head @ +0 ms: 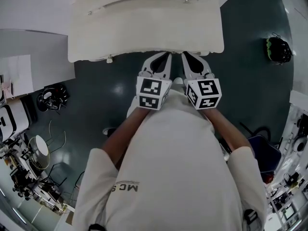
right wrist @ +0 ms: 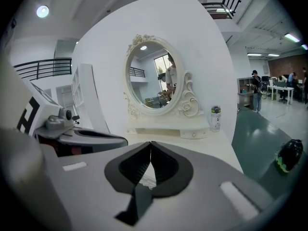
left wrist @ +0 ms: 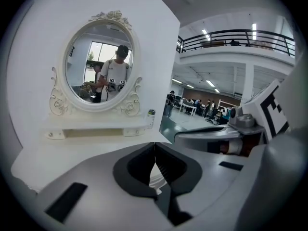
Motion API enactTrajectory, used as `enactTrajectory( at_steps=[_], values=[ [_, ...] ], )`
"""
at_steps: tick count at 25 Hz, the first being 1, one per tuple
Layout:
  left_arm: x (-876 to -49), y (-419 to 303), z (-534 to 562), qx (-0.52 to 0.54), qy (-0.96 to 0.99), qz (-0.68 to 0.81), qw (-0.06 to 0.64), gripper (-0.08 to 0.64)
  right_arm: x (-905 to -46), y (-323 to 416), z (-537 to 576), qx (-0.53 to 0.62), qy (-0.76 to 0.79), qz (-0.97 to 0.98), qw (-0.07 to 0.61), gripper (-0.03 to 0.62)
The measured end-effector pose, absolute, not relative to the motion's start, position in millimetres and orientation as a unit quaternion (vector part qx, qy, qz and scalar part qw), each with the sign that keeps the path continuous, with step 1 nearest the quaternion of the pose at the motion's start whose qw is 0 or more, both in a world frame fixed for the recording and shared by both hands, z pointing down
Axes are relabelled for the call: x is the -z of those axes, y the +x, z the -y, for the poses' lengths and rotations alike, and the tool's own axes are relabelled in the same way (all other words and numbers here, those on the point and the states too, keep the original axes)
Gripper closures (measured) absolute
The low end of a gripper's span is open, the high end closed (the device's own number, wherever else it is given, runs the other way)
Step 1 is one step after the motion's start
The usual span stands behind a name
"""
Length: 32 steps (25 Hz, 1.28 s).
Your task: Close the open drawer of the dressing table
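Observation:
The cream dressing table (head: 144, 28) fills the top of the head view, with a small knob (head: 109, 59) poking out under its front edge. No drawer front shows from above. My left gripper (head: 167, 57) and right gripper (head: 185, 56) sit side by side, tips at the table's front edge near its middle. In the left gripper view the left gripper (left wrist: 154, 146) is shut, tips meeting with nothing between them. The right gripper (right wrist: 150, 145) is likewise shut and holds nothing. Beyond the jaws stand the oval mirror (left wrist: 98, 61) (right wrist: 150, 76) and a small bottle (left wrist: 151, 115) (right wrist: 215, 117).
A black helmet (head: 278, 49) (right wrist: 288, 155) lies on the dark floor to the right of the table. At the left are a grey desk (head: 33, 57), a black headset (head: 50, 97) and a cluttered bench (head: 24, 172). A blue chair (head: 262, 150) stands at the right.

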<state>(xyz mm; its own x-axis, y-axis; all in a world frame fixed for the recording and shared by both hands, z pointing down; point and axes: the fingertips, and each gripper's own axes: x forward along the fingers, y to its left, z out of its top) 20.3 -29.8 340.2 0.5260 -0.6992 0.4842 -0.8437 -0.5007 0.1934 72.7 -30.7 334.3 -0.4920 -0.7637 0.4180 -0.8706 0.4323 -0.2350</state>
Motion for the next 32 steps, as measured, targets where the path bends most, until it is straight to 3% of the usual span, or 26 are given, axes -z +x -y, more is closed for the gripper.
enactTrajectory(
  at_steps=[32],
  values=[
    [-357, 71, 15, -0.204, 0.860, 0.415, 0.217, 0.551, -344, 110, -1, -0.226, 0.495, 0.829, 0.133, 0.592]
  ],
)
